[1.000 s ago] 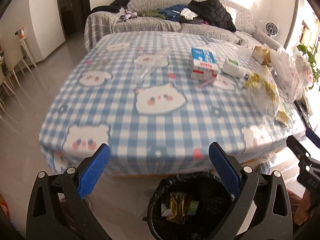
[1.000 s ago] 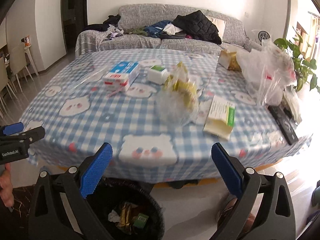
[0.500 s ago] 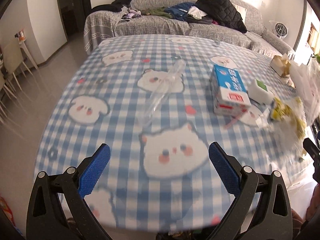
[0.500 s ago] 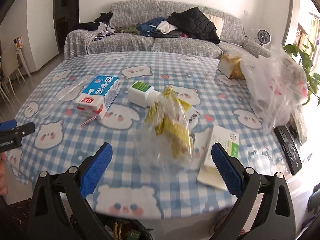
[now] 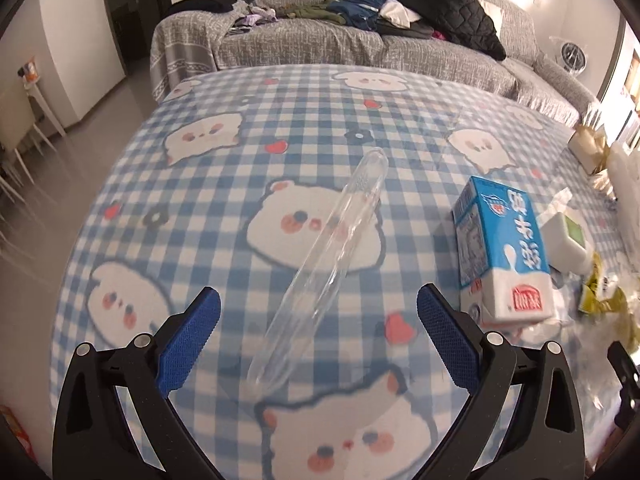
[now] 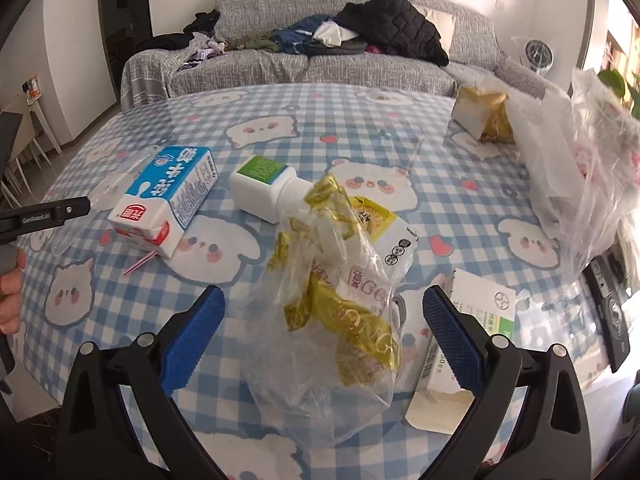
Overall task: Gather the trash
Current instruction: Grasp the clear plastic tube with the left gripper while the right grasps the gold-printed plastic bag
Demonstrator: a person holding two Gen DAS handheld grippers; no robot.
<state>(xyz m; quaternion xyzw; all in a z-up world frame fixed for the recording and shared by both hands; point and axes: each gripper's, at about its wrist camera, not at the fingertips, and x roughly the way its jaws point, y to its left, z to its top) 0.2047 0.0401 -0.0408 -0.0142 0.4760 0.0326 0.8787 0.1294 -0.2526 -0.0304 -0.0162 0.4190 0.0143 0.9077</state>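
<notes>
Diagonally, clear tube (image 5: 320, 268), rounded end toward the sofa (image 5: 360, 48).

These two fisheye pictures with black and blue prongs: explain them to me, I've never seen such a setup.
A person holds a hand-held gripper in each hand; a camera on each looks forward between its blue-padded jaws. The left gripper frames a clear plastic tube, beside a blue milk carton. The right gripper frames a clear bag of yellow wrappers, near a white bottle and a torn box. All lies on a checked tablecloth. Both jaws are open; nothing is held.
</notes>
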